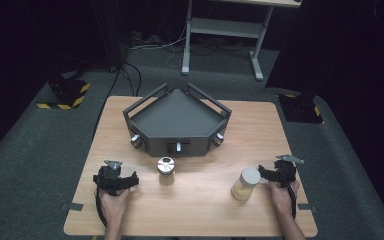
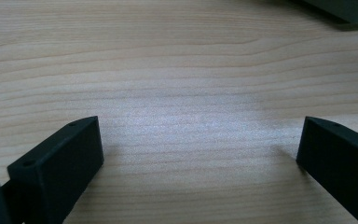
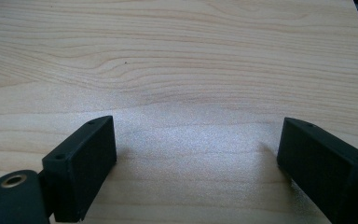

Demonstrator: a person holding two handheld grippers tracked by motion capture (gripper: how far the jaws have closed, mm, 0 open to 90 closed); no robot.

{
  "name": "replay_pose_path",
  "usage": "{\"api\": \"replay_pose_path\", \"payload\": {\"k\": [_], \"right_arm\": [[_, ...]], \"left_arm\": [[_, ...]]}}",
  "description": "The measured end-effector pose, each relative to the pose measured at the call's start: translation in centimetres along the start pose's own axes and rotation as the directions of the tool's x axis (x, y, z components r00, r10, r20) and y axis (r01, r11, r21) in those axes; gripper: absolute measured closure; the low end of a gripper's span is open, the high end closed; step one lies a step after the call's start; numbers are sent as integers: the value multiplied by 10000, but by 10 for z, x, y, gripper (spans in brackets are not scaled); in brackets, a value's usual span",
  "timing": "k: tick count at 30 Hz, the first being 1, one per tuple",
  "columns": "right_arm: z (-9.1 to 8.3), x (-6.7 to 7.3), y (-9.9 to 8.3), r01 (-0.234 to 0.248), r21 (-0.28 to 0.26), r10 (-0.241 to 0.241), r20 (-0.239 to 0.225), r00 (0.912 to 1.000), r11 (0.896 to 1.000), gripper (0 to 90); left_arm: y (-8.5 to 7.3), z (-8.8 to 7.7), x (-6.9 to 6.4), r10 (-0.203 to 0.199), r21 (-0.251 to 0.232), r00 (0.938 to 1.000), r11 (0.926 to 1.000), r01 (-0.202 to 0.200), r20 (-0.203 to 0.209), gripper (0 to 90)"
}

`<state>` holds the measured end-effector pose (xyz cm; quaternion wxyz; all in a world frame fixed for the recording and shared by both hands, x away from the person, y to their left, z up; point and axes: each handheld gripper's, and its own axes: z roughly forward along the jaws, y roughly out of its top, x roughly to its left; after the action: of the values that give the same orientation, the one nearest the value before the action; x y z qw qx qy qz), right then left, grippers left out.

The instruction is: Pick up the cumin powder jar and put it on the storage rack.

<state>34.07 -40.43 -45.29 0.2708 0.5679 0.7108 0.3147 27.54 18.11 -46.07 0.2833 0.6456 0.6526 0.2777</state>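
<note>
My left gripper [image 1: 117, 176] rests on the wooden table [image 1: 200, 210] near its front left, held by a hand. In the left gripper view its jaws [image 2: 200, 128] stand wide open over bare wood. My right gripper [image 1: 279, 173] sits near the front right, just right of a jar [image 1: 245, 184] with a white lid and beige contents. In the right gripper view its jaws [image 3: 198, 126] are open with nothing between them. A small jar with a metal lid [image 1: 166, 170] stands at the table's middle, to the right of the left gripper.
A dark grey angular tray [image 1: 177, 120] with raised rails and three front knobs occupies the back centre of the table; its corner [image 2: 349, 14] peeks into the left gripper view. Beyond the table are a white stand's legs [image 1: 220, 45] and cables on the floor.
</note>
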Motion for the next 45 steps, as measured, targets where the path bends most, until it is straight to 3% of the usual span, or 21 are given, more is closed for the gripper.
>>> {"api": "replay_pose_path", "payload": {"k": [4, 7, 12, 23, 25, 26, 27, 28, 29, 32, 33, 34, 43, 44, 45], "right_arm": [[0, 0, 0, 2, -2, -2, 2, 10000, 10000, 111], [0, 0, 0, 2, -1, -2, 3, 10000, 10000, 111], [0, 0, 0, -2, -1, 2, 8, 10000, 10000, 111], [0, 0, 0, -1, 1, 1, 8, 10000, 10000, 111], [0, 0, 0, -5, -1, 5, 8, 10000, 10000, 111], [0, 0, 0, -2, 0, 2, 8, 10000, 10000, 111], [0, 0, 0, -2, 0, 2, 8, 10000, 10000, 111], [0, 0, 0, -3, 0, 3, 11, 10000, 10000, 111], [0, 0, 0, -3, 0, 3, 11, 10000, 10000, 111], [0, 0, 0, 8, -2, -8, 15, 10000, 10000, 111], [0, 0, 0, 13, -5, -13, 19, 10000, 10000, 112], [0, 0, 0, 13, -5, -13, 19, 10000, 10000, 112], [0, 1, 0, 3, 0, -3, 22, 10000, 10000, 112], [0, 1, 0, 4, 0, -4, 22, 10000, 10000, 112], [0, 1, 0, 4, 0, -4, 22, 10000, 10000, 112]], "left_arm": [[-1, -1, -1, -2, -21, 10000, 10000, 2, 22, 7], [-4, -5, -2, 321, -131, 9995, 9994, -320, 52, 9], [-9, -15, 3, 531, -609, 9975, 9969, -503, 460, 3], [-13, -27, 11, 1111, -739, 9838, 9921, -1014, 1410, 4], [-14, -28, 13, 1204, -723, 9792, 9913, -1099, 1632, 5], [-15, -30, 16, 1291, -748, 9737, 9903, -1169, 1880, 5], [-15, -30, 16, 1291, -748, 9737, 9903, -1169, 1880, 5], [-16, -32, 17, 1386, -791, 9682, 9890, -1246, 2080, 5], [-16, -32, 17, 1386, -791, 9682, 9890, -1246, 2080, 5], [-18, -34, 17, 1588, -828, 9582, 9863, -1428, 2382, 5], [-20, -35, 15, 1759, -875, 9495, 9835, -1583, 2597, 5], [-20, -35, 15, 1759, -875, 9495, 9835, -1583, 2597, 5], [-22, -36, 10, 2196, -976, 9165, 9753, -1981, 3344, 4], [-23, -36, 9, 2239, -1013, 9104, 9744, -2009, 3478, 4], [-23, -36, 9, 2239, -1013, 9104, 9744, -2009, 3478, 4]]}}
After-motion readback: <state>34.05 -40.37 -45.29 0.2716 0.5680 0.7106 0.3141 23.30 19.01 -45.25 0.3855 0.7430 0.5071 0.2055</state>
